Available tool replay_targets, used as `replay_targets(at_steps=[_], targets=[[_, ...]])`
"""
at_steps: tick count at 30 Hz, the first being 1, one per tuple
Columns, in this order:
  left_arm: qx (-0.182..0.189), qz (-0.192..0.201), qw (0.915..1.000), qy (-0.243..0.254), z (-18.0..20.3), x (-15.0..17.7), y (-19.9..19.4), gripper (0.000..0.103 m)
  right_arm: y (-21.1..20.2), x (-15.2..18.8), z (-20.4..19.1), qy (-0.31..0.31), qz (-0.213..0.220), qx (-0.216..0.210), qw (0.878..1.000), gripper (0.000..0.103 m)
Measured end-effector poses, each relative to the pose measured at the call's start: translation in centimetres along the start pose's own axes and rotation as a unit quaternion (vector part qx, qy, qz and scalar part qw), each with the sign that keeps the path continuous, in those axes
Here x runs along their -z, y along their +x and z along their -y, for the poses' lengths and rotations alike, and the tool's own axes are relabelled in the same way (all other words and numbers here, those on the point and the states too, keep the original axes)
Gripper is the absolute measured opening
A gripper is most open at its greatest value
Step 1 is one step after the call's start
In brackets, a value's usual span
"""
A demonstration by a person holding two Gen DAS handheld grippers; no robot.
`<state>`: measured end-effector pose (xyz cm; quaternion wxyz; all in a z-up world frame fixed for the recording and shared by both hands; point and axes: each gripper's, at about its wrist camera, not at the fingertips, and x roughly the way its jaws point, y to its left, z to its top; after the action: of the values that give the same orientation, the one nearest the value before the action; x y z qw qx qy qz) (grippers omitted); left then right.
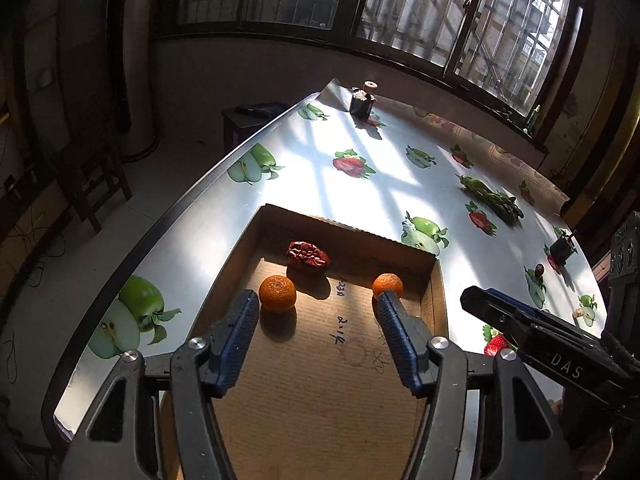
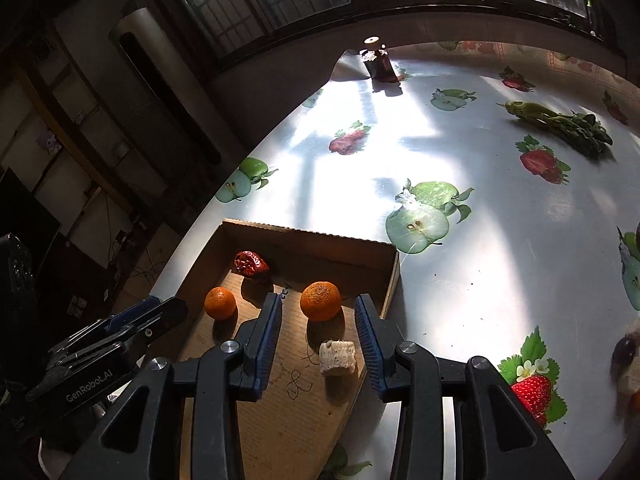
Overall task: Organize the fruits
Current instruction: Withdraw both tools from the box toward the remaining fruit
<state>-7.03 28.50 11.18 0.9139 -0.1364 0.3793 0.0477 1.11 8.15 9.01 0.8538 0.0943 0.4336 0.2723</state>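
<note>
Two small oranges sit on the floor of the shallow cardboard tray (image 2: 394, 276), one orange (image 2: 220, 303) toward its left side and the other orange (image 2: 321, 301) toward its right, with a wrinkled red date (image 2: 251, 264) tucked near the far left corner and a pale, stubby cylinder (image 2: 337, 357) lying nearer the front; what that pale piece is I cannot tell for sure from these views. Gathered inside one walled container, they read as fruit already sorted, the low walls keeping round things from rolling off. Both grippers hang over the tray, tilted down at it. The left gripper (image 1: 316, 312) has its jaws apart with nothing between them, one finger just beside the left orange and the other overlapping the right one in its own view. The right gripper (image 2: 318, 316) also stands with jaws apart; the right orange shows ahead of its fingertips and the pale piece lies between the fingers, neither pressed by a pad, which suggests to me a release rather than a grip. Outward on the fruit-printed table (image 2: 460, 280), a bunch of green stalks (image 2: 560, 122) lies well apart at the far right, a dark box with a spool on top (image 2: 378, 62) stands by the window edge, and small dark, blurred bits at the right edge (image 2: 624, 350) may be more fruit awaiting collection. Little blocks the way except the tray's right wall and the grippers' closeness to each other.
</note>
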Motion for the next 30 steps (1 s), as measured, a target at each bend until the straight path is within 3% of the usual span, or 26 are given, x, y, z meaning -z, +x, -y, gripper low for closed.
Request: replay_targets(at_steps=[4,7,11,19,23,30], targets=[[0.026,0.053,0.9982,0.004,2.9,1.7,-4.3,0.076,-4.5,3.0,0.5,0.007,0.044,0.028,0.999,0.053],[0.046,0.054,0.9972,0.025,5.2,2.4,-5.7,0.076,-7.2,5.0,1.5,0.025,0.061,0.046,0.997,0.053],[0.036,0.08,0.9947,0.054,7.7,3.6,-8.0,0.076,-10.6,7.4,3.1,0.053,0.085,0.064,0.993,0.053],[0.064,0.092,0.991,0.074,9.9,6.2,-12.3,0.078,-18.3,11.4,6.5,0.099,0.145,0.089,0.98,0.053],[0.064,0.089,0.9911,0.076,10.8,6.9,-12.2,0.083,-22.4,13.4,10.6,0.146,0.177,0.122,0.966,0.063],[0.069,0.052,0.992,0.092,12.6,6.8,-9.3,0.083,-24.9,15.5,18.4,0.23,0.185,0.156,0.943,0.063]])
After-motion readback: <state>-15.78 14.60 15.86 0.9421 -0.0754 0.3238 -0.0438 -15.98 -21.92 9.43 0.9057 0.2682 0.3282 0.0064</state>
